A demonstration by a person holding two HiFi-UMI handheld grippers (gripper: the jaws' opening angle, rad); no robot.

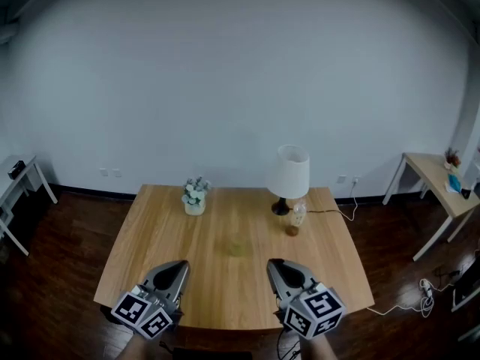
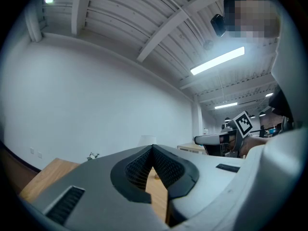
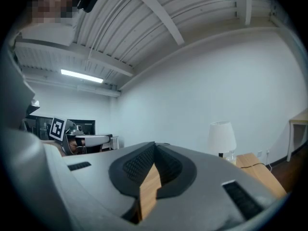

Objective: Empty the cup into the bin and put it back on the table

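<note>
A clear cup (image 1: 295, 220) with something brownish in its bottom stands on the wooden table (image 1: 150, 231), just in front of the lamp's foot at the back right. My left gripper (image 1: 182, 264) hovers over the table's near left edge, shut, with nothing between its jaws. My right gripper (image 1: 274, 263) hovers over the near right edge, also shut and empty. Both point toward the far wall, well short of the cup. In the left gripper view the left gripper (image 2: 153, 147) shows its jaw tips touching. In the right gripper view the right gripper (image 3: 155, 144) has its tips touching too.
A white-shaded lamp (image 1: 291, 172) and a small potted plant (image 1: 195, 197) stand at the table's far side. The lamp's cable (image 1: 342, 213) runs off the right edge. A side table (image 1: 437, 177) stands at the right, a white desk (image 1: 18, 177) at the left, and a power strip (image 1: 427, 287) lies on the dark floor.
</note>
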